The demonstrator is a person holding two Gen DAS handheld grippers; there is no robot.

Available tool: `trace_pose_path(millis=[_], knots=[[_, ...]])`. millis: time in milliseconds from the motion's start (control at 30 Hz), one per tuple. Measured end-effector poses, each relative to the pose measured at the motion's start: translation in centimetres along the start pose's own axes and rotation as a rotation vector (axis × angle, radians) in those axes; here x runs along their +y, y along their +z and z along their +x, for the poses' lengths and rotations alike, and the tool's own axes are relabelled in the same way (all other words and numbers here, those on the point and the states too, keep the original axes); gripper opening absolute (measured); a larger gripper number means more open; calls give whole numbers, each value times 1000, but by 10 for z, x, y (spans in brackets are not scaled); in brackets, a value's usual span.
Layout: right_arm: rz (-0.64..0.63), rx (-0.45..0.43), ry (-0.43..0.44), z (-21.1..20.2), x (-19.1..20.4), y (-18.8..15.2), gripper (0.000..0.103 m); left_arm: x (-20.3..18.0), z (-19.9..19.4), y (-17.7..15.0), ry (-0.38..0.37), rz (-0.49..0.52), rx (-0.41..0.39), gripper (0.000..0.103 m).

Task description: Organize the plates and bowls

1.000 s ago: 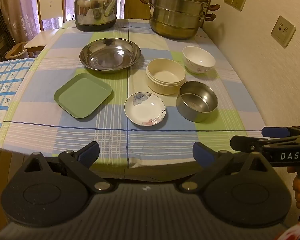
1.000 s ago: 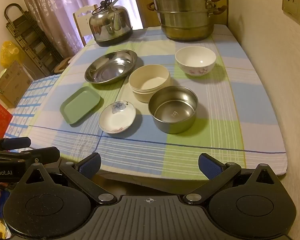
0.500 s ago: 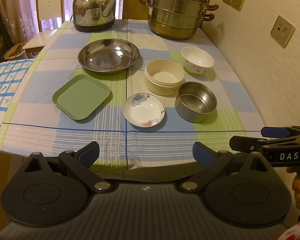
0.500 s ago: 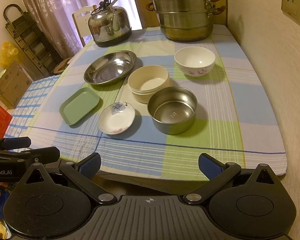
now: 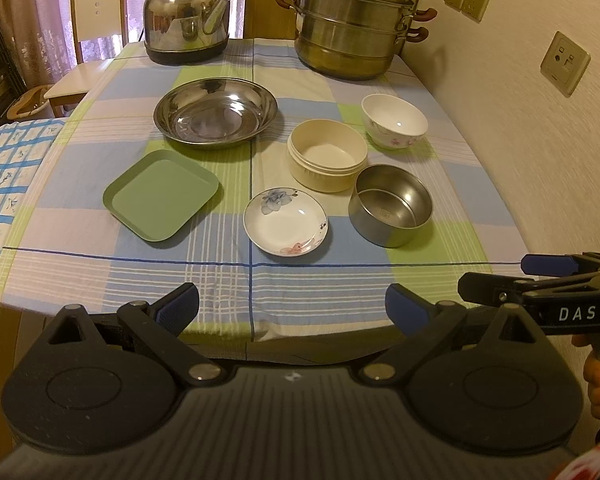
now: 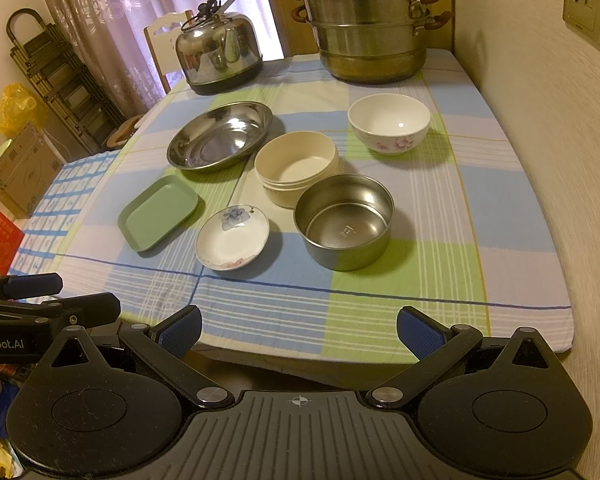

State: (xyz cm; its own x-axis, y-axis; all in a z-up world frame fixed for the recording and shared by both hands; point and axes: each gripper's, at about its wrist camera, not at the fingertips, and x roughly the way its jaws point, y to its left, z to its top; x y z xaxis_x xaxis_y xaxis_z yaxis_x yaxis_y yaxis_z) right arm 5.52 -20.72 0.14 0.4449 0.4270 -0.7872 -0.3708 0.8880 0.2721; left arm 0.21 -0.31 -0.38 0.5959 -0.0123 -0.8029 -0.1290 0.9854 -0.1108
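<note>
On the checked tablecloth lie a steel plate (image 5: 216,118), a green square plate (image 5: 161,194), a small flowered dish (image 5: 285,221), a cream bowl (image 5: 327,160), a white flowered bowl (image 5: 394,121) and a steel bowl (image 5: 392,210). They also show in the right wrist view: steel plate (image 6: 220,136), green plate (image 6: 158,212), dish (image 6: 232,236), cream bowl (image 6: 296,168), white bowl (image 6: 388,124), steel bowl (image 6: 344,226). My left gripper (image 5: 292,306) and right gripper (image 6: 298,326) are both open and empty, held off the table's near edge.
A steel kettle (image 5: 188,20) and a stacked steamer pot (image 5: 352,24) stand at the table's far end. A wall (image 5: 520,120) with sockets runs along the right side. A chair (image 5: 88,40) stands at the far left. A second checked surface (image 5: 4,184) adjoins on the left.
The left view has shifted slightly, so the dishes sit a little lower and further left. Both grippers stay open. No dish has moved.
</note>
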Motion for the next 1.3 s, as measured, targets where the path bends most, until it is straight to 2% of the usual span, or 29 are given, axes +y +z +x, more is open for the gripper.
trace_pose_path(millis=[1300], knots=[[2,0,1,-2,1,-7,103,1,0,0,-2,0,1,99]])
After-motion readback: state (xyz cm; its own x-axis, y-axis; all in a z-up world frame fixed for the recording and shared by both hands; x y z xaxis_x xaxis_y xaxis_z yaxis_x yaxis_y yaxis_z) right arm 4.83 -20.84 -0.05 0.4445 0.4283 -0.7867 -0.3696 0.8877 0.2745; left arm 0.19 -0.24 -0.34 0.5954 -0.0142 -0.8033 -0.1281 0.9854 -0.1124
